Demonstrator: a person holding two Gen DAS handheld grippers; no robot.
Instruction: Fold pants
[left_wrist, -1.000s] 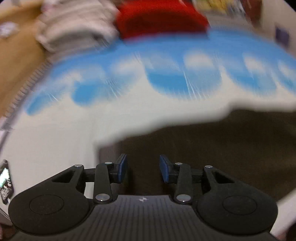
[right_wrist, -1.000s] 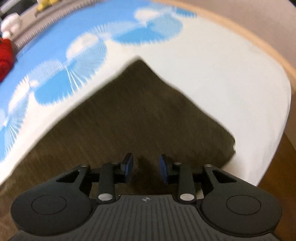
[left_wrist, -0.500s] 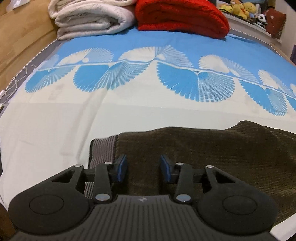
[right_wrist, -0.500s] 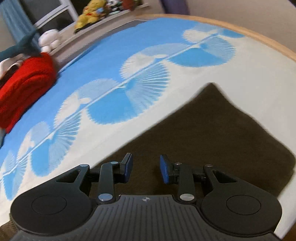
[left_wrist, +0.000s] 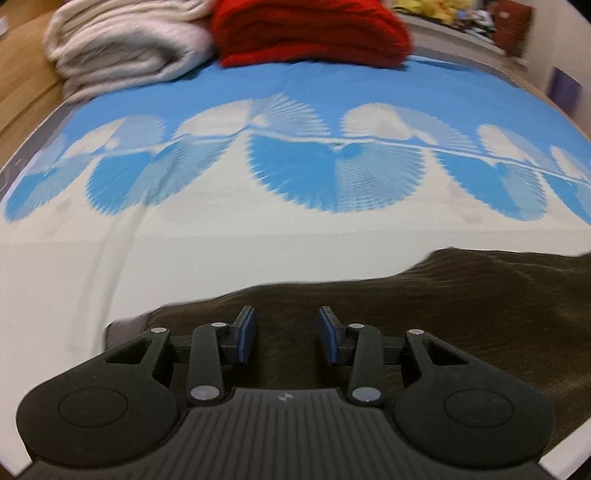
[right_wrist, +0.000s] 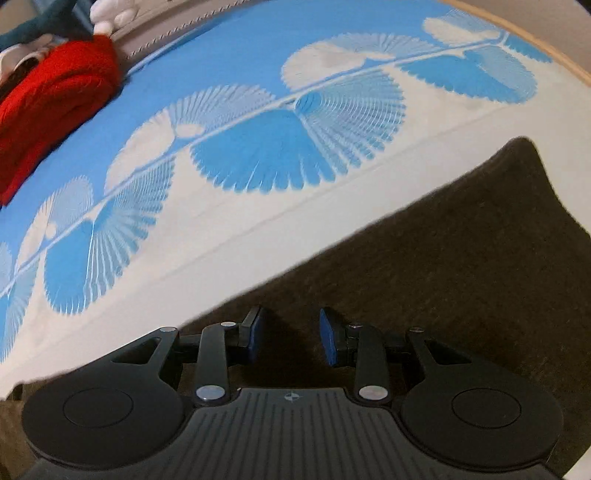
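Observation:
Dark brown corduroy pants (left_wrist: 461, 314) lie flat on the bed, their grey waistband (left_wrist: 123, 328) at the lower left of the left wrist view. My left gripper (left_wrist: 287, 321) hovers over the pants just right of the waistband, jaws apart, nothing pinched between the blue pads. In the right wrist view the pants (right_wrist: 461, 266) fill the lower right and end in a pointed corner (right_wrist: 524, 147). My right gripper (right_wrist: 290, 321) hangs over the pants' far edge, jaws apart with only fabric below them.
The bed sheet (left_wrist: 295, 177) is white with blue fan shapes. A folded red blanket (left_wrist: 310, 29) and a cream blanket (left_wrist: 122, 40) lie at the head of the bed, with plush toys (right_wrist: 110, 14) behind. A wooden rim (right_wrist: 546, 48) bounds the bed's right side.
In the left view the waistband has slid left and the blankets look nearer. In the right view the pants' corner has shifted from centre to far right. Both grippers stay apart-jawed.

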